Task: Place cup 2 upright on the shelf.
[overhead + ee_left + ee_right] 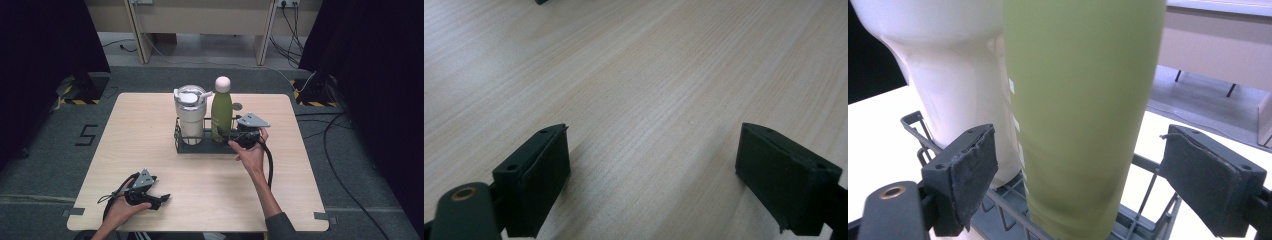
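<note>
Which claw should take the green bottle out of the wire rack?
Right. The right claw is open with its jaws on either side of the green bottle in the wire rack. The left claw is open over bare table, far from the rack.

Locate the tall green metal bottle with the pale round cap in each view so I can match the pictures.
High view: tall green metal bottle stands upright in the black wire rack, centre, right of the white tumbler.
Left gripper view: not in it.
Right gripper view: centre, between the open jaws.
Shared landmark: the white tumbler beside it.
</note>
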A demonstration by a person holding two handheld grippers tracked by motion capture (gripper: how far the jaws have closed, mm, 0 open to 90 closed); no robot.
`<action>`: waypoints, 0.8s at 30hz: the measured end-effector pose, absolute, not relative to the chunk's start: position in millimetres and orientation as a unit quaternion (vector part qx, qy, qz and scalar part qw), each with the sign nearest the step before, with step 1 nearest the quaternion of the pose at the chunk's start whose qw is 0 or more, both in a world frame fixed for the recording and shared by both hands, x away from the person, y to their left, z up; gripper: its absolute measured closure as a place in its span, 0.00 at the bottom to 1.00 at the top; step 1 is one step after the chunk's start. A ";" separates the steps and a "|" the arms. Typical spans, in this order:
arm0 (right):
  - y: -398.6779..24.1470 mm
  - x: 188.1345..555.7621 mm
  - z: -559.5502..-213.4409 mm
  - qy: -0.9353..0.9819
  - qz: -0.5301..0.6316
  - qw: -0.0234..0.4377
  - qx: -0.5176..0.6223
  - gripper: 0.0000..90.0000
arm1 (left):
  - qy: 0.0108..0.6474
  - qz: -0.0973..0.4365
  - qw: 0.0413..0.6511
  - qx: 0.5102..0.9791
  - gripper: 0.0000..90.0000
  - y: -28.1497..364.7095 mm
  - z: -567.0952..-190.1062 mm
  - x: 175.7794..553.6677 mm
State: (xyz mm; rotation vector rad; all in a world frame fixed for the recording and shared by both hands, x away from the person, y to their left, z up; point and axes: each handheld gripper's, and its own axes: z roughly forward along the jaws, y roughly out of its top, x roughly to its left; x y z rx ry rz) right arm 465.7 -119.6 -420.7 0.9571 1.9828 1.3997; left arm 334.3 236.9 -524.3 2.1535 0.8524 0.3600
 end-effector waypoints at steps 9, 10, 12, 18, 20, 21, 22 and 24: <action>-132.8 453.0 -418.5 0.729 0.521 0.267 0.353 0.17 | 0.335 0.141 0.388 0.847 0.15 236.9 -524.3 334.3; -133.7 452.0 -418.4 0.729 0.520 0.269 0.353 0.17 | 0.335 0.141 0.388 0.847 0.15 237.0 -524.3 334.3; -136.1 449.0 -417.9 0.729 0.520 0.270 0.354 0.17 | 0.335 0.141 0.388 0.847 0.15 237.0 -524.3 334.3; -139.3 441.1 -416.0 0.730 0.522 0.269 0.350 0.17 | 0.335 0.141 0.388 0.847 0.15 237.0 -524.3 334.3; -140.4 438.4 -415.6 0.731 0.520 0.272 0.348 0.17 | 0.335 0.141 0.388 0.847 0.15 237.0 -524.3 334.3; -141.3 436.2 -415.6 0.732 0.518 0.275 0.346 0.17 | 0.335 0.141 0.388 0.847 0.15 237.0 -524.3 334.3; -142.0 434.9 -415.6 0.734 0.516 0.278 0.344 0.17 | 0.335 0.141 0.388 0.847 0.15 236.9 -524.3 334.3; -144.4 431.3 -416.2 0.736 0.512 0.279 0.343 0.17 | 0.335 0.141 0.388 0.847 0.15 236.9 -524.3 334.3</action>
